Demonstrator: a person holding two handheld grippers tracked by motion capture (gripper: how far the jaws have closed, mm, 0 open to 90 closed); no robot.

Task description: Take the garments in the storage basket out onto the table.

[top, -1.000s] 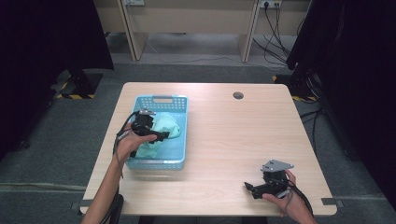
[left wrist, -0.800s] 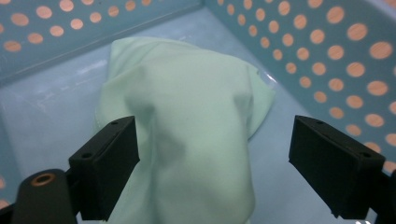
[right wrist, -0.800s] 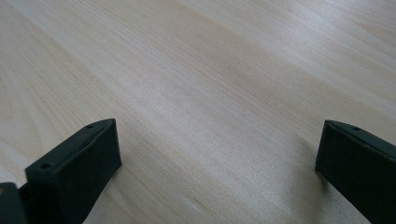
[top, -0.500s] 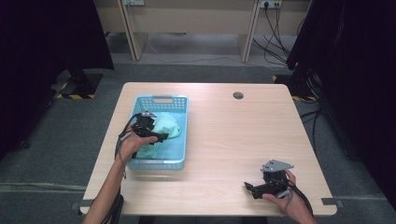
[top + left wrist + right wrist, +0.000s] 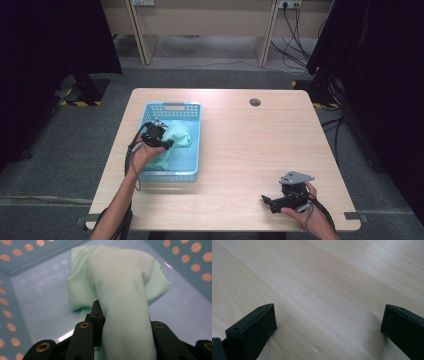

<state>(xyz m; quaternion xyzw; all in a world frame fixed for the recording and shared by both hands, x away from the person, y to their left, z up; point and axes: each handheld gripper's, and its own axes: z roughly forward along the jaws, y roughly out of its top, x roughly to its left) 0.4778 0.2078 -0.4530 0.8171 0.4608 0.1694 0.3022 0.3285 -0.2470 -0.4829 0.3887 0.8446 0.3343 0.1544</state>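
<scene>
A pale green cloth (image 5: 179, 135) lies bunched in a light blue plastic basket (image 5: 172, 106) on the left half of the wooden table. My left gripper (image 5: 167, 144) is down inside the basket, shut on a fold of that cloth. In the left gripper view the cloth (image 5: 120, 285) rises as a thick roll from between the jaws and drapes forward over the basket floor (image 5: 37, 302). My right gripper (image 5: 267, 201) rests low over the table's front right, pointing left. Its jaws stand wide apart in the right gripper view (image 5: 329, 317), with bare wood (image 5: 324, 277) between them.
The basket's perforated walls (image 5: 22, 255) close in around the left gripper. A small round grommet (image 5: 255, 102) sits in the tabletop at the back. The table's front edge (image 5: 225, 229) runs just below the right hand.
</scene>
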